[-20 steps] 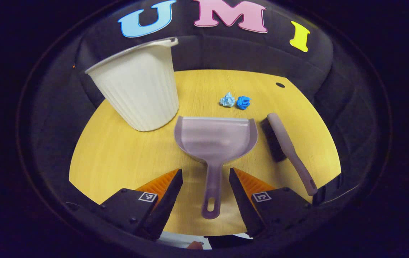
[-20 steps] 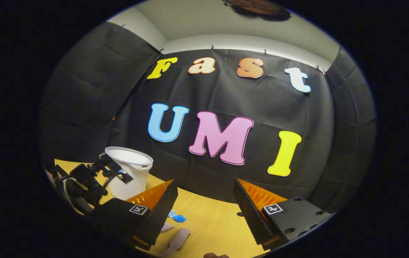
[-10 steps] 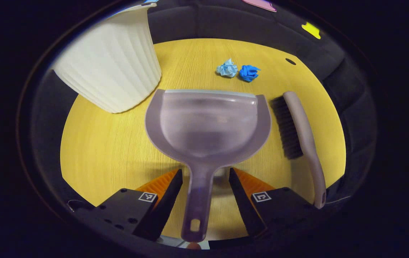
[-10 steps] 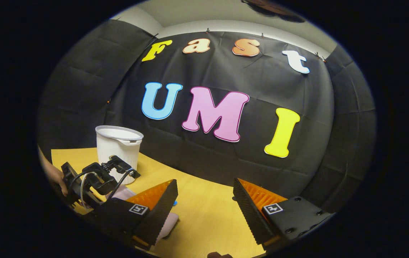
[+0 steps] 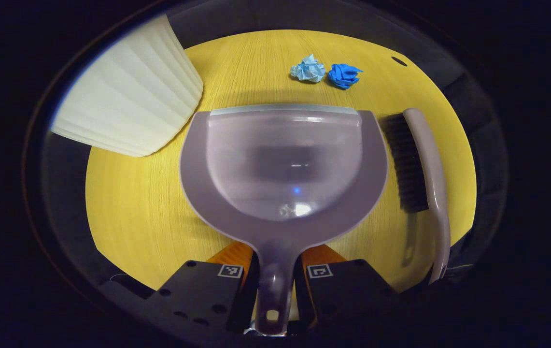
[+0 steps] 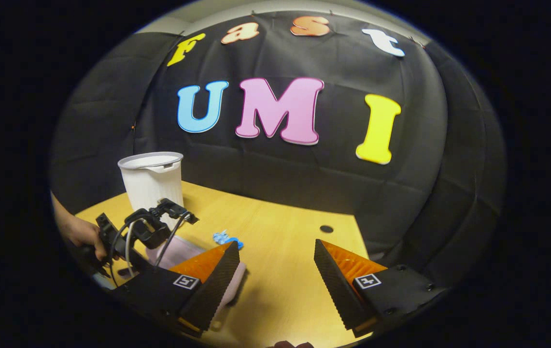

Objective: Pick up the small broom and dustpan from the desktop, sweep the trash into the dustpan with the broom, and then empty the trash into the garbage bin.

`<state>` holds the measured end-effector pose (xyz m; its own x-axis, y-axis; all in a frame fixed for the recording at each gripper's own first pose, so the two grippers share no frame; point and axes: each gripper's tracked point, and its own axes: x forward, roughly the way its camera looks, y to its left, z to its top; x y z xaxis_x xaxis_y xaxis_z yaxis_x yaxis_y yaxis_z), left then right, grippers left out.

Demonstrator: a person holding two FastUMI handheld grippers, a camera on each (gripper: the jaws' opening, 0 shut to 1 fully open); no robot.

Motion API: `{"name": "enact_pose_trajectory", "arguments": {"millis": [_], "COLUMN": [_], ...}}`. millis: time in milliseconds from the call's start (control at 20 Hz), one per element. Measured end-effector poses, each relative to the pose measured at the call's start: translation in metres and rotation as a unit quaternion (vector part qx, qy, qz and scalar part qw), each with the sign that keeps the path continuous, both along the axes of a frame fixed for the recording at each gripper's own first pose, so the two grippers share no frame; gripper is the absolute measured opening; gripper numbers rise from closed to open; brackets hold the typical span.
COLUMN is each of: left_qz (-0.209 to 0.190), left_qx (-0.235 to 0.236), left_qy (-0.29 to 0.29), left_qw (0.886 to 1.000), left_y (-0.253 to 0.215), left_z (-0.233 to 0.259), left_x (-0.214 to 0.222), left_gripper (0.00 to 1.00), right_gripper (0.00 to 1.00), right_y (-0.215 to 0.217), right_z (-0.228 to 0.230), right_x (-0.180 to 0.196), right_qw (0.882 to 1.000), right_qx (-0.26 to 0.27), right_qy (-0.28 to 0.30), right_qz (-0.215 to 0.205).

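Observation:
A translucent mauve dustpan [image 5: 285,164] lies flat on the yellow wooden table [image 5: 130,208], its mouth facing two paper wads. My left gripper [image 5: 275,275] is shut on the dustpan's handle [image 5: 271,290], with a finger pressed to each side. The small broom [image 5: 427,164] lies to the right of the pan, bristles [image 5: 403,164] toward it. A light blue wad [image 5: 308,69] and a dark blue wad [image 5: 344,76] sit just beyond the pan's lip. My right gripper [image 6: 275,263] hovers open above the table, nothing between its fingers. Part of the dustpan [image 6: 176,251] shows to its left.
A white ribbed bin [image 5: 125,106] stands at the far left, close to the dustpan's left corner, and its rim [image 6: 149,160] is open. A person's hand [image 6: 79,234] holds the left gripper. A small round hole [image 6: 326,228] sits in the table near the cloth wall.
My left gripper moved forward and down over the dustpan's handle and shut on it. The right gripper's view tilted down toward the table, and it stayed open.

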<state>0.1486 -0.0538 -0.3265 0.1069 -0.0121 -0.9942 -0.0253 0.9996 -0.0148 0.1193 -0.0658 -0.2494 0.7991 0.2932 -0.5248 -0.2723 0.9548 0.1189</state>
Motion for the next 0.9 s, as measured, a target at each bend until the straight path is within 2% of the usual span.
{"name": "enact_pose_trajectory", "arguments": {"millis": [100,150,200,250,400,500,650,750,900], "left_qz": [-0.010,-0.015,-0.022,-0.027,-0.042,-0.047,-0.054,-0.067,-0.094], "left_qx": [-0.005,-0.008,-0.014,-0.021,-0.042,-0.065,-0.100,-0.103,-0.102], "left_qy": [-0.003,-0.006,-0.012,-0.017,-0.034,-0.045,-0.063,-0.074,-0.088], "left_qw": [1.000,1.000,1.000,0.999,0.998,0.996,0.992,0.990,0.986], "left_y": [0.001,0.002,0.004,0.005,0.014,0.018,0.025,0.033,0.039], "left_z": [0.001,0.002,0.003,0.005,0.008,0.009,0.009,0.005,-0.001], "left_x": [0.000,0.000,-0.001,-0.001,-0.010,-0.016,-0.028,-0.037,-0.042], "left_gripper": [0.31,0.31,0.31,0.31,0.31,0.31,0.30,0.30,0.30], "right_gripper": [1.00,0.94,1.00,1.00,0.99,0.99,0.99,0.99,0.99], "right_y": [0.009,0.013,0.015,0.020,0.041,0.046,0.057,0.060,0.051], "right_z": [-0.010,-0.011,-0.013,-0.017,-0.053,-0.077,-0.103,-0.125,-0.154], "right_x": [-0.008,-0.007,-0.007,-0.008,-0.036,-0.048,-0.073,-0.079,-0.094], "right_qw": [0.999,0.998,0.998,0.996,0.982,0.972,0.946,0.926,0.899], "right_qx": [0.014,0.008,0.002,0.004,0.018,-0.014,-0.039,-0.054,-0.120], "right_qy": [0.048,0.053,0.060,0.078,0.185,0.231,0.320,0.369,0.418], "right_qz": [-0.013,-0.017,-0.026,-0.030,-0.039,-0.037,-0.038,-0.048,-0.046]}}
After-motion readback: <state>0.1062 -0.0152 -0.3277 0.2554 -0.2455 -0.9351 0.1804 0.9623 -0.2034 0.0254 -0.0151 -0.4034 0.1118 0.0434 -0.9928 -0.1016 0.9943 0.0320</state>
